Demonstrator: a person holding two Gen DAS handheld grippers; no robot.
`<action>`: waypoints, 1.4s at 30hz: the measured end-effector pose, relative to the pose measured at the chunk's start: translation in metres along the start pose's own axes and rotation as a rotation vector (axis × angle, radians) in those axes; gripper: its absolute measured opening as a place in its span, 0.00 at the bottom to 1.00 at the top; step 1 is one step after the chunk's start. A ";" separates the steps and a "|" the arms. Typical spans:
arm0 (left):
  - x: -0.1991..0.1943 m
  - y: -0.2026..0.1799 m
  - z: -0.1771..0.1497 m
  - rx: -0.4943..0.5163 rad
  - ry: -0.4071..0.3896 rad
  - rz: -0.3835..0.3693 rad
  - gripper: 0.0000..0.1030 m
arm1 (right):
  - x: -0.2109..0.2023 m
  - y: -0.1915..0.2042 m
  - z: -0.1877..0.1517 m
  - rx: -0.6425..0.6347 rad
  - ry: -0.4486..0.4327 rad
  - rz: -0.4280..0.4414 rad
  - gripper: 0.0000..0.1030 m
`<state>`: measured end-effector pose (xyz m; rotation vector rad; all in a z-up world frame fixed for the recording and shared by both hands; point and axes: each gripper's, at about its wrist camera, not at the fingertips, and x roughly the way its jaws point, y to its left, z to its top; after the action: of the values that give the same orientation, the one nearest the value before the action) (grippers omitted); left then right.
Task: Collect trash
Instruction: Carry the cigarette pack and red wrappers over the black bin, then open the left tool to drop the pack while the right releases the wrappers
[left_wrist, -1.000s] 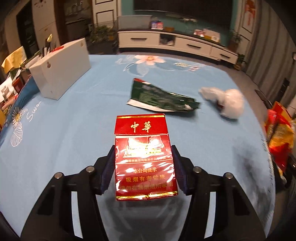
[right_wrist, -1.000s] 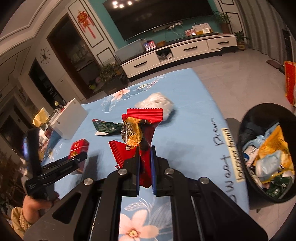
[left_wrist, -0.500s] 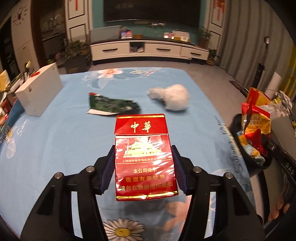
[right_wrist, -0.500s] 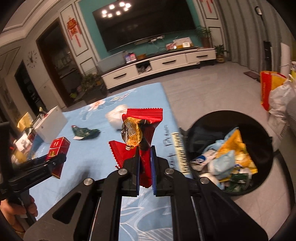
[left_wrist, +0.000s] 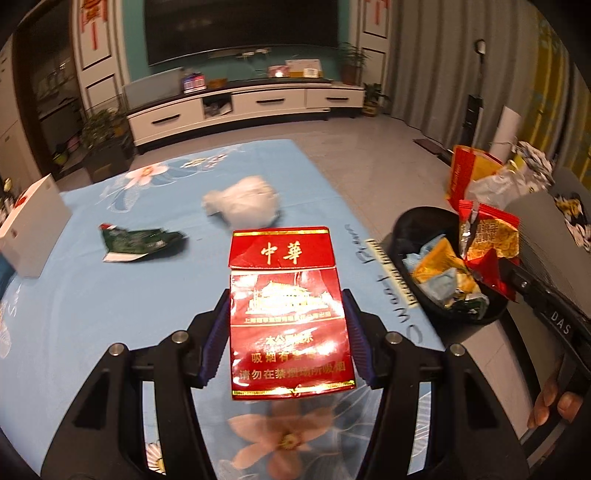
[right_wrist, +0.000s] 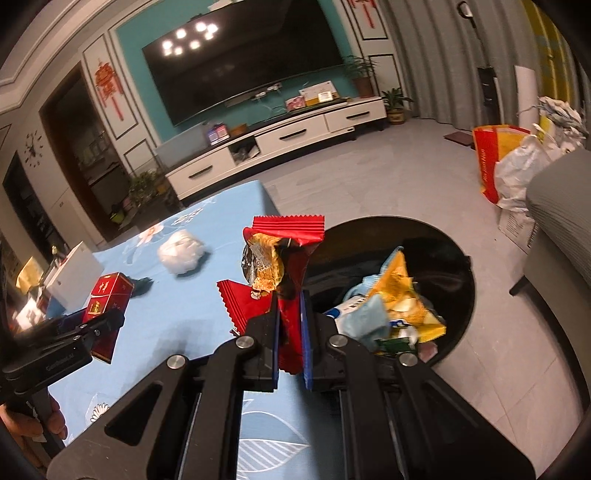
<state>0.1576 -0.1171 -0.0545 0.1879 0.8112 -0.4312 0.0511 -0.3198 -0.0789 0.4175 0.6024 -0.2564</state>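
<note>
My left gripper (left_wrist: 288, 325) is clamped on a red cigarette pack (left_wrist: 288, 314), held upright at centre frame above the blue floral tablecloth (left_wrist: 92, 295). My right gripper (right_wrist: 290, 332) pinches a red snack wrapper (right_wrist: 288, 258) at the rim of the black trash bin (right_wrist: 458, 258), right of centre. A white crumpled bag (left_wrist: 245, 201) and green wrapper (left_wrist: 138, 242) lie on the cloth, upper left.
</note>
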 end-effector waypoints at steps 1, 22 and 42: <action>0.002 -0.006 0.002 0.011 -0.001 -0.006 0.56 | 0.000 -0.003 0.000 0.005 -0.001 -0.004 0.10; 0.050 -0.113 0.034 0.211 -0.031 -0.244 0.56 | 0.016 -0.064 -0.009 0.133 0.034 -0.090 0.10; 0.096 -0.153 0.030 0.296 0.025 -0.247 0.57 | 0.027 -0.078 -0.009 0.161 0.055 -0.116 0.10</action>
<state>0.1684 -0.2927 -0.1040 0.3706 0.7951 -0.7845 0.0405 -0.3873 -0.1251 0.5464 0.6638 -0.4071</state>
